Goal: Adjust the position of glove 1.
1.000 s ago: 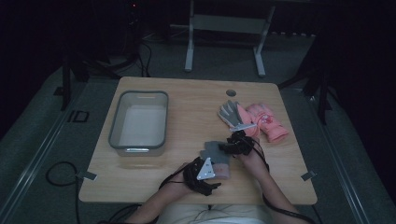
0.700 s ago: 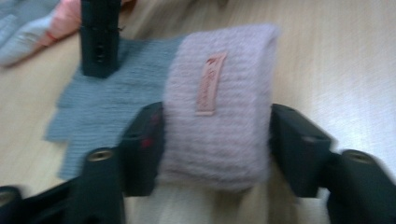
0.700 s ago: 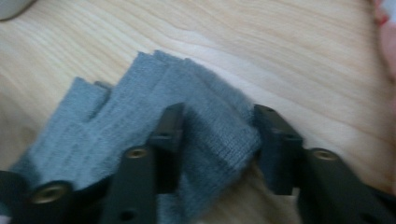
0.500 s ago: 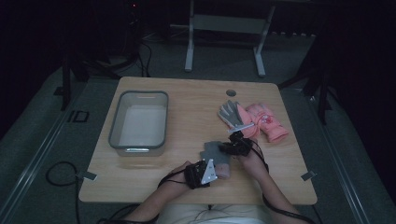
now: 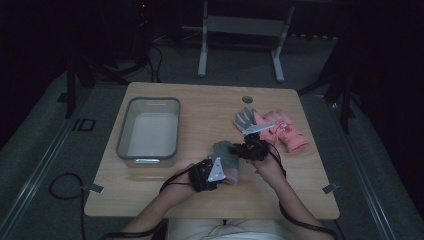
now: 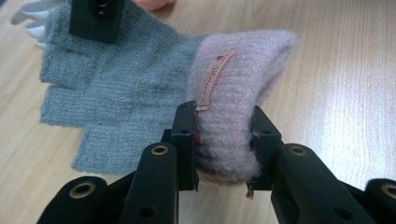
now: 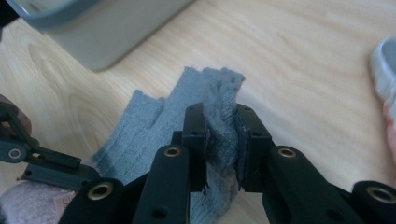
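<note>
1. A light wooden table with rounded corners [image 5: 165,192] carries everything; a small round hole [image 5: 247,99] sits near its far edge.
2. A grey, clear-walled rectangular plastic bin [image 5: 148,131] stands on its left half.
3. A grey knitted glove with a pale pink cuff [image 5: 226,159] lies near the front middle.
4. A grey-and-white glove [image 5: 245,118] and a pink glove [image 5: 287,132] lie touching on the right.

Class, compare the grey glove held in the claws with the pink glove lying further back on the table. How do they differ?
The grey glove is grey with a pale pink cuff; the pink glove is pink all over. The grey glove is pinched at both ends, cuff in the left claw and fingers in the right claw; the pink glove lies untouched. Both rest on the table.
</note>
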`<state>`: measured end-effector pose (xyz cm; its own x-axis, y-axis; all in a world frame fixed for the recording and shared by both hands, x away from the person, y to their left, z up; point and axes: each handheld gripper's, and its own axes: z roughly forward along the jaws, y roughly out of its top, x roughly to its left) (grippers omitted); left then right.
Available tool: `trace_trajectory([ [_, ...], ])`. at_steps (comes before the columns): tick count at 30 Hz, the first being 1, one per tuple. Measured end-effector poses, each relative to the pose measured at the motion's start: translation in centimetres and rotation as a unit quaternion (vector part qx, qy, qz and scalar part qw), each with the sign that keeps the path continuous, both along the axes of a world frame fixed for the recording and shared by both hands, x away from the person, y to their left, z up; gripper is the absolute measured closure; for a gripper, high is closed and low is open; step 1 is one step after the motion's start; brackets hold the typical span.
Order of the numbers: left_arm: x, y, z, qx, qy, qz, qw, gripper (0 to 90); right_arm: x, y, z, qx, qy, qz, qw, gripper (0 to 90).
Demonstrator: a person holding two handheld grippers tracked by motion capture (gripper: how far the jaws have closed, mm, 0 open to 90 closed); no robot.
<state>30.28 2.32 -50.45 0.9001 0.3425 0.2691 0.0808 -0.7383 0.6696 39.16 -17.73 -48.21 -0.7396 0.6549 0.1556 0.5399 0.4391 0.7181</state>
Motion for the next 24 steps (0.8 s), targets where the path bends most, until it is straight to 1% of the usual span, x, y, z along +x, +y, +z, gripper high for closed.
trace_trajectory([
  [4,0.3,1.2,1.5,0.003,-0.010,0.006,0.9999,69.5,0.4,1.2,1.3,0.000,-0.014,0.004,0.9999,76.7],
  [6,0.5,1.8,2.1,-0.001,-0.010,0.012,0.9999,69.5,0.6,1.9,2.1,0.001,-0.020,0.005,0.9998,76.7],
  [9,0.9,2.8,3.2,-0.002,-0.003,0.018,0.9998,69.6,1.0,3.0,3.1,0.003,-0.029,0.013,0.9995,76.7],
  [11,1.1,3.4,3.9,0.005,-0.008,0.019,0.9998,69.6,1.3,3.7,3.8,0.006,-0.034,0.017,0.9993,76.7],
  [13,1.3,4.1,4.6,0.008,-0.009,0.020,0.9997,69.5,1.5,4.2,4.3,0.010,-0.036,0.020,0.9991,76.7],
  [14,1.4,4.4,4.8,0.010,-0.010,0.019,0.9997,69.5,1.6,4.6,4.7,0.010,-0.040,0.022,0.9989,76.6],
  [17,1.8,5.4,5.7,0.010,-0.012,0.019,0.9997,69.5,1.8,5.5,5.4,0.009,-0.048,0.025,0.9985,76.6],
  [24,2.4,7.9,7.2,0.006,-0.014,0.020,0.9997,69.4,2.3,7.4,6.9,0.022,-0.057,0.028,0.9977,76.7],
])
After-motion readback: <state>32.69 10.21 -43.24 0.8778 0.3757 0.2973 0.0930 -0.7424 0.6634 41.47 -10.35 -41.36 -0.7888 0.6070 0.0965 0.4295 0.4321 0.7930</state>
